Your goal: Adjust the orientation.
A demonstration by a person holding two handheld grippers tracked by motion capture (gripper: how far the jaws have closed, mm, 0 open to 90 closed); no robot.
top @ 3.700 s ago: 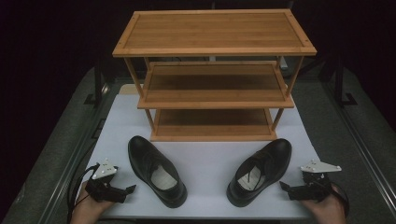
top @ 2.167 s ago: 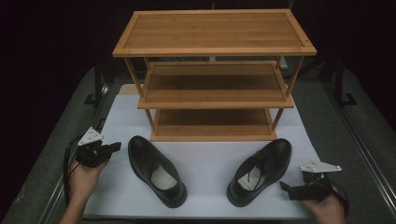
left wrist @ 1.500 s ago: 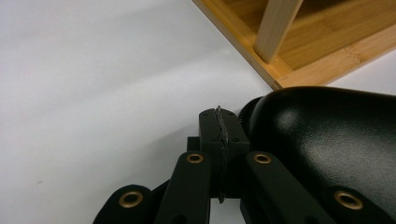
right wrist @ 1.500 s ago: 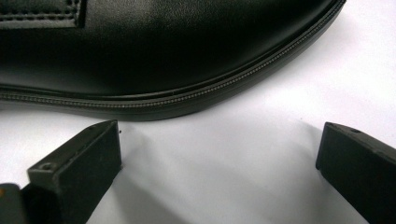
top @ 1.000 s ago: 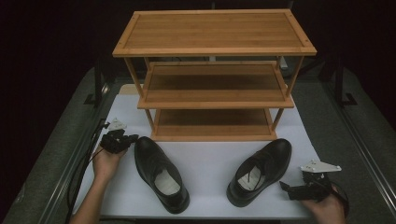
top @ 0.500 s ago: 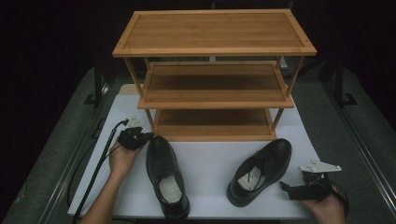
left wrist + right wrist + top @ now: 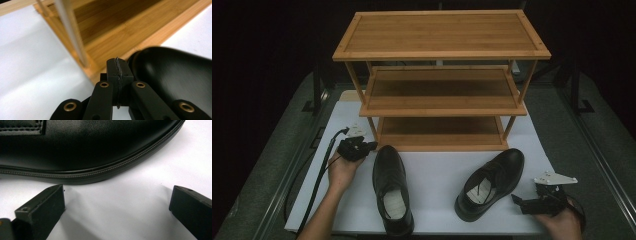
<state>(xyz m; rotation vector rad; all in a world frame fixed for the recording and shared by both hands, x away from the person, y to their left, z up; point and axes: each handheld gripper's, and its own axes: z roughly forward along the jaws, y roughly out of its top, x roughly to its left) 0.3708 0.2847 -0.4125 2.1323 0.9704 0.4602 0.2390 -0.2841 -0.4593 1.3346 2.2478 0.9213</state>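
Two black leather shoes lie on the white mat [image 7: 437,172] in front of a three-shelf wooden rack [image 7: 439,85]. The left shoe [image 7: 392,192] points its toe at the rack's bottom shelf. My left gripper [image 7: 371,145] sits at that toe's left side, jaws pressed together with nothing between them. In the left gripper view the shut left gripper [image 7: 117,71] is right beside the shiny toe [image 7: 172,72], near the rack's front leg [image 7: 71,32]. The right shoe [image 7: 492,182] lies angled. My right gripper [image 7: 518,202] rests open just right of its heel, the shoe's side [image 7: 87,147] close ahead of the right gripper [image 7: 117,200].
A black cable [image 7: 319,180] trails from the left gripper along the mat's left edge. Dark table surface and metal rails [image 7: 607,150] flank the mat. Bare mat lies between the two shoes.
The left hand moved right along the mat to the left shoe's toe. That shoe swung from slanted to pointing straight at the rack. The right gripper stayed put.
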